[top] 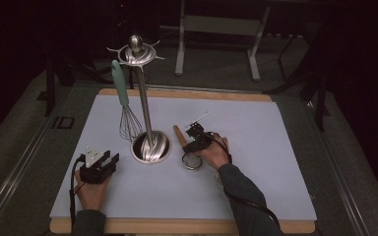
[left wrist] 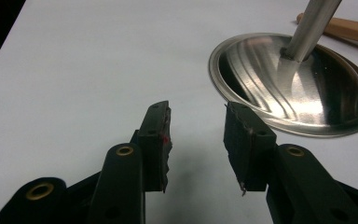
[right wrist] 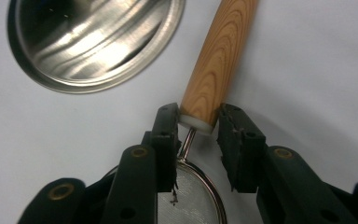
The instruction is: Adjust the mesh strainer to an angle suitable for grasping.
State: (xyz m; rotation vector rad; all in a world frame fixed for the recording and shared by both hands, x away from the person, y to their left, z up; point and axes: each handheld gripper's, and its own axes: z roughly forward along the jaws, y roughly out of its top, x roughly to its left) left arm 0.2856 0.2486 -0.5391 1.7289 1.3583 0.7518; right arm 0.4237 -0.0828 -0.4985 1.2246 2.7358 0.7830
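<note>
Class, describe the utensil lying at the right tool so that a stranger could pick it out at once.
Start at the tall steel stand on the white board. Just right of its round base lies a small strainer, between the jaws of the right tool. Unlike the hanging green-handled whisk, it has a wooden handle and a mesh bowl.

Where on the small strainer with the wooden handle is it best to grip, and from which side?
Grip the strainer at the lower end of its wooden handle, just above the white collar. It lies flat on the table, so come from above, jaws astride the round handle, as the right hand-held gripper stands now.
</note>
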